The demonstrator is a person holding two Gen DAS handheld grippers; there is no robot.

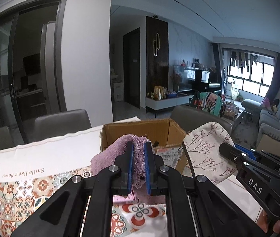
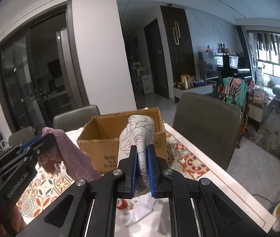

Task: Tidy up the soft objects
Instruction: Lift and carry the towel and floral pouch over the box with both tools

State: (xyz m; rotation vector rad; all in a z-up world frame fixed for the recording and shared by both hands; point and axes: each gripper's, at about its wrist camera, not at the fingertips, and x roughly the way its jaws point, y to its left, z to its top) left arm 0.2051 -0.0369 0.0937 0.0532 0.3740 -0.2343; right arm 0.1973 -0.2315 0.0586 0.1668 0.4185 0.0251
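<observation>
In the left wrist view, the left tool (image 1: 139,148) is seen closed on a pink towel (image 1: 108,156). The blue pads (image 1: 130,162) are pressed narrow against the fluffy fabric, which is bunched over the left finger and hangs below onto the counter (image 1: 41,154). Just behind the fingertips an open cardboard box (image 1: 138,128) is seen, with a printed label on its near flap. The counter is covered by a cloth (image 1: 21,193) with a tile pattern and a white band lettered "Smile like a flower". At the right the right tool (image 1: 236,154) is seen from the side, with a beige cloth printed with branches (image 1: 207,148) held up beside the box. Grey chairs (image 1: 61,122) are placed behind the counter.

In the right wrist view, the right tool (image 2: 142,150) is seen clamped on the branch-print cloth (image 2: 142,130); the jaws are nearly together, with the fabric squeezed between the blue pads (image 2: 134,164). The cloth is rolled upward into a cone in front of the box (image 2: 100,130), which is open and stands on the counter (image 2: 209,169). At the left the left tool (image 2: 41,140) is seen holding the pink towel (image 2: 73,156), which is draped downward near the box's left corner. A grey chair (image 2: 205,118) is set to the right behind the counter.
</observation>
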